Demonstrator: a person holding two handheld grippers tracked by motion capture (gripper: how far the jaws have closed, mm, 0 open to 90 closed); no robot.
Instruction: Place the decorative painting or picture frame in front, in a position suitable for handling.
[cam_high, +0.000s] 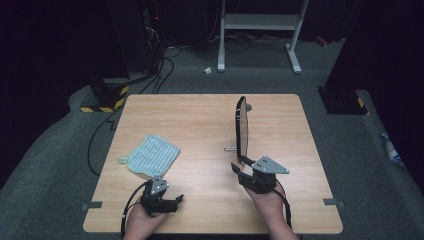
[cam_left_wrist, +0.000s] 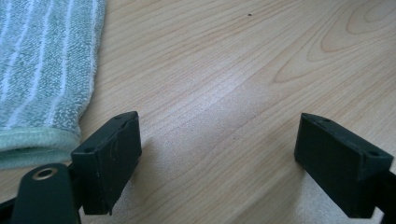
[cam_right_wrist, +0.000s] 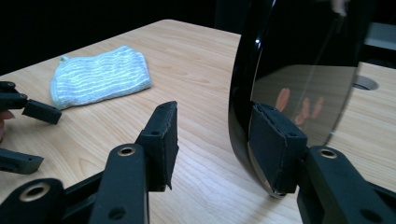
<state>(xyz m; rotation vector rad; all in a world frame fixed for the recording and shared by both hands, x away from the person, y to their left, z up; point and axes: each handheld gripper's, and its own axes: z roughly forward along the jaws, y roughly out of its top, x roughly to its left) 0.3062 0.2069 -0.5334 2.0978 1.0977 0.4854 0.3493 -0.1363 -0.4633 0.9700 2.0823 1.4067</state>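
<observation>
Striped cloth, pale blue-green with white lines and a small loop at one corner, lies flat on the left half of the wooden worktop. Just toward the person from it, the left gripper rests low at the near edge in the person's left hand, its jaws spread wide apart with bare wood between them (in the left gripper view the cloth's hemmed edge sits just beside one jaw). Right of centre stands a round mirror with a black rim, upright and seen edge-on from above. The right gripper, held in the right hand, sits at the mirror's near lower rim; its jaws are open and straddle that rim, one jaw against the glass face, the other clear of the black back with a gap between.
</observation>
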